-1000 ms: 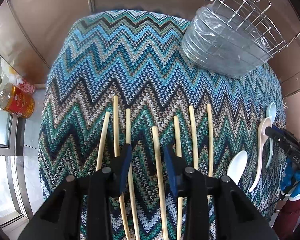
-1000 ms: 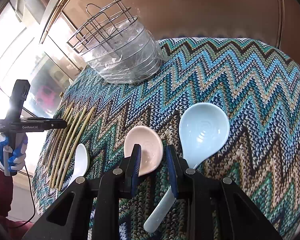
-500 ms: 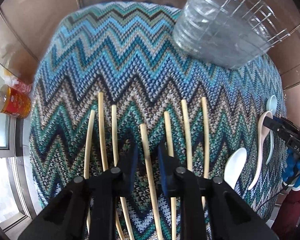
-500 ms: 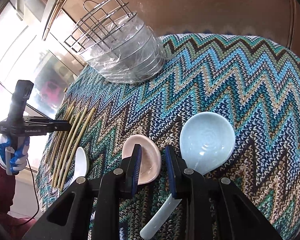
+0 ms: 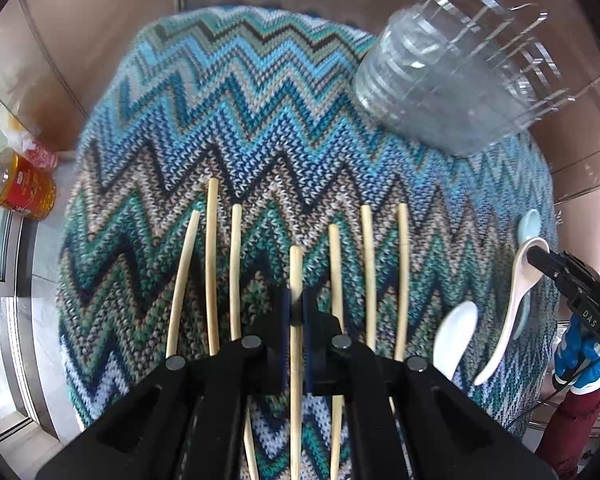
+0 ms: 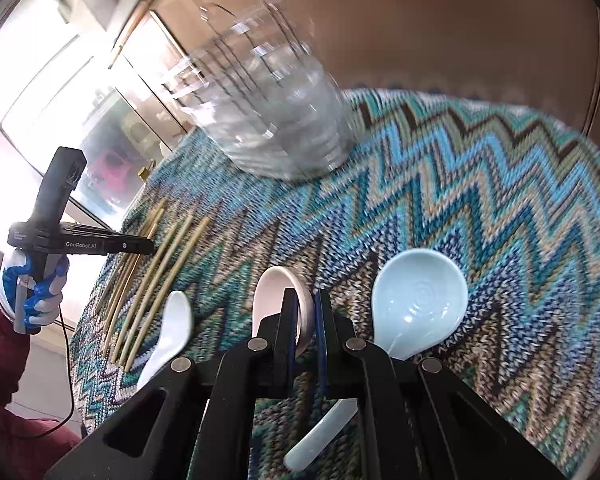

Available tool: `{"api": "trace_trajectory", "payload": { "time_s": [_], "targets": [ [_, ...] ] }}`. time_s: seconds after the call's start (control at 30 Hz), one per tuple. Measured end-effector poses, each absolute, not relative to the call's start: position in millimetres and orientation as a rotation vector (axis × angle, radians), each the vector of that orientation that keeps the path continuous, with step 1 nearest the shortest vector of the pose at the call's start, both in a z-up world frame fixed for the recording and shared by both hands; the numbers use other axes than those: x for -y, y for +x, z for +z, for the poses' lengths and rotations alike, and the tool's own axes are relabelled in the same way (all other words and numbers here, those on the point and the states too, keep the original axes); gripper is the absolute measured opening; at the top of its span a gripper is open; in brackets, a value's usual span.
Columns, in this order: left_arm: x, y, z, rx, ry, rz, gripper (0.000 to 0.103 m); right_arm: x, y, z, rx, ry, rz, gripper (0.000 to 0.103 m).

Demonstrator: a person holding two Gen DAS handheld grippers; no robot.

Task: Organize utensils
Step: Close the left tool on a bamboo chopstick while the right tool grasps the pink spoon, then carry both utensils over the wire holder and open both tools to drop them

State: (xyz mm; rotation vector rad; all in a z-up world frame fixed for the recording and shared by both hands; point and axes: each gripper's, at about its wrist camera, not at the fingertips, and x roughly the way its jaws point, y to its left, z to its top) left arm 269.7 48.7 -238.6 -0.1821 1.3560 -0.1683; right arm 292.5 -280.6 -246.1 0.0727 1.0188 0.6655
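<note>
Seven chopsticks [image 5: 212,264], three spoons [image 6: 419,303], one wire rack [image 5: 456,92], and one oil bottle [image 5: 18,190].

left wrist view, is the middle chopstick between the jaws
Yes, the left gripper has its jaws closed on the middle chopstick.
</note>
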Motion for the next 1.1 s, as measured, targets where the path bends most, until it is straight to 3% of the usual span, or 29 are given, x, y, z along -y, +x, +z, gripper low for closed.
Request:
{"api": "trace_trajectory", "payload": {
  "time_s": [0.47, 0.8, 1.1],
  "targets": [
    [-51.0, 211.4, -110.7, -0.979, -0.225, -0.233, 0.005, 267.5, 220.5, -136.3, -0.758, -0.068, 0.519, 0.008],
    [-31.9, 260.0, 1.1, -0.573, -0.368, -0.262, 0.005, 235.3, 255.7, -52.0, -0.475, -0.101, 0.32, 0.008],
    [-8.7, 331.6, 8.5, -0.354, -0.413, -0.126, 0.005, 209.6, 309.8, -45.9, -0.308, -0.141, 0.171, 0.008]
  ]
}}
